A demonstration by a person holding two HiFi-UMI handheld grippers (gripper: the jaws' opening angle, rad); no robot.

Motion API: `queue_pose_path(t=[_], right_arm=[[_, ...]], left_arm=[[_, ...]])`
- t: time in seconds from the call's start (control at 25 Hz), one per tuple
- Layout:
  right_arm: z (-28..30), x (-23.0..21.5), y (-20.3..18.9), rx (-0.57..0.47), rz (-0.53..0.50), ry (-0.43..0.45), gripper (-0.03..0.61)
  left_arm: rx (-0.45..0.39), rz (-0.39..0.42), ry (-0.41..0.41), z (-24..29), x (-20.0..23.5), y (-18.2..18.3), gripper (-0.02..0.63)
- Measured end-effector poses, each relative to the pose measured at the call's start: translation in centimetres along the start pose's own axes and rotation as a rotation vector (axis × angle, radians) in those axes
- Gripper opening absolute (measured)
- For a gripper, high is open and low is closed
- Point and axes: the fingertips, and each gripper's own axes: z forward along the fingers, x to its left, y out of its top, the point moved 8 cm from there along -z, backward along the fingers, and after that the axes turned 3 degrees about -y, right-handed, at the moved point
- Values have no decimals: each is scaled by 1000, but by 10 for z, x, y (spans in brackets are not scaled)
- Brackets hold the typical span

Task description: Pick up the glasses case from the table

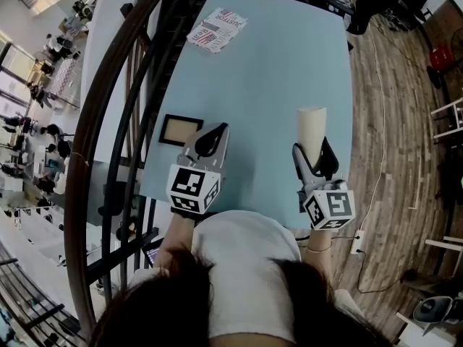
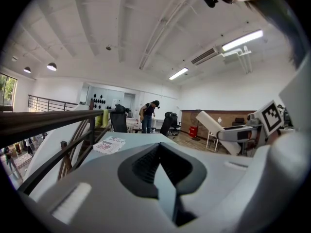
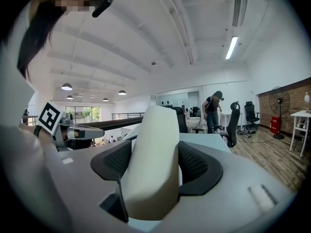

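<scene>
The glasses case is a long cream box, and my right gripper is shut on its near end above the light blue table. In the right gripper view the case fills the gap between the dark pads and points away and slightly upward. From the left gripper view the case shows at the right, slanting up out of the right gripper. My left gripper hovers over the table's near left part, jaws together and nothing in them.
A small dark-framed picture lies on the table just left of the left gripper. A printed leaflet lies at the far left end. A dark railing runs along the table's left side. A person stands far behind by office chairs.
</scene>
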Motion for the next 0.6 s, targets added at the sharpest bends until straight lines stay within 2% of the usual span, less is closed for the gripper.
queue_pose_path(t=[0.6], right_arm=[[1,2,-1,8,12,7,302]], left_arm=[[6,-8,8,-2,2,-3,58]])
